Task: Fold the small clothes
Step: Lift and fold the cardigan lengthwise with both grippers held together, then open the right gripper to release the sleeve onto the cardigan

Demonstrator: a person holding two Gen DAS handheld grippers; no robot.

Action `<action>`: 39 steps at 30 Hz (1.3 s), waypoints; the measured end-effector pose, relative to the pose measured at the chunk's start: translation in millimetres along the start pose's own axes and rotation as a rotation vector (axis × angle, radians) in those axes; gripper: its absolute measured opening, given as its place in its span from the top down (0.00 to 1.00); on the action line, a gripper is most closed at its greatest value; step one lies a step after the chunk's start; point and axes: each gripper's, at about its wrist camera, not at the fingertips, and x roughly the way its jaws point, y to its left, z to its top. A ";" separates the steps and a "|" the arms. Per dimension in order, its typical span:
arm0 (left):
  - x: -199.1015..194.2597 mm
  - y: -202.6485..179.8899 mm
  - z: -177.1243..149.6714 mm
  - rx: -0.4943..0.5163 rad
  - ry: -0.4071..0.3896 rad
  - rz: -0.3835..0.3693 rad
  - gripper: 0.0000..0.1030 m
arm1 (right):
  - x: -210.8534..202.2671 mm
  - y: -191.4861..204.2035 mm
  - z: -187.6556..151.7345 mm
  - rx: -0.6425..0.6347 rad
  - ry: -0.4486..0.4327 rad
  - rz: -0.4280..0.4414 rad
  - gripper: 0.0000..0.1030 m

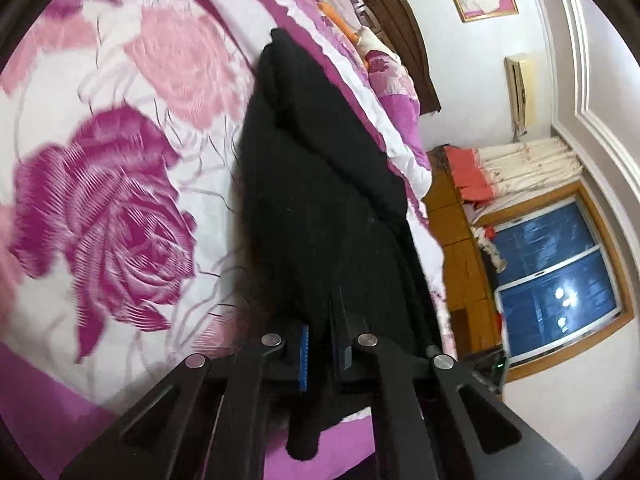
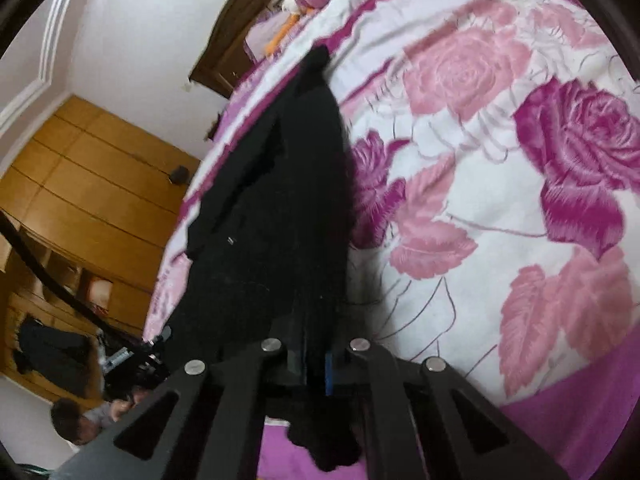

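Note:
A black garment (image 1: 316, 184) hangs stretched above the rose-print bedspread (image 1: 120, 184). My left gripper (image 1: 322, 336) is shut on one end of it; cloth bunches between the blue pads and a tail hangs below the jaws. In the right wrist view the same black garment (image 2: 276, 208) runs away from my right gripper (image 2: 316, 352), which is shut on its other end, with a tail of cloth hanging under it. The fingertips of both grippers are hidden by the cloth.
The bedspread (image 2: 500, 200) covers the bed. Pillows (image 1: 384, 68) and a dark wooden headboard (image 1: 404, 28) lie at the far end. A wooden cabinet (image 2: 92, 184), a window (image 1: 556, 280) and a person (image 2: 76, 424) are beside the bed.

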 end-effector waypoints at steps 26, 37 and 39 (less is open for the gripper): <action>-31.7 -8.0 -29.3 0.109 -0.006 0.067 1.00 | -44.1 20.0 -37.0 -0.081 0.036 -0.077 0.96; -29.8 -26.7 -46.8 0.346 -0.096 0.290 0.99 | -46.5 32.5 -25.3 -0.277 0.021 -0.575 0.51; -40.7 -43.4 -52.2 0.409 -0.226 0.366 0.99 | -53.6 49.0 -2.9 -0.335 -0.017 -0.587 0.42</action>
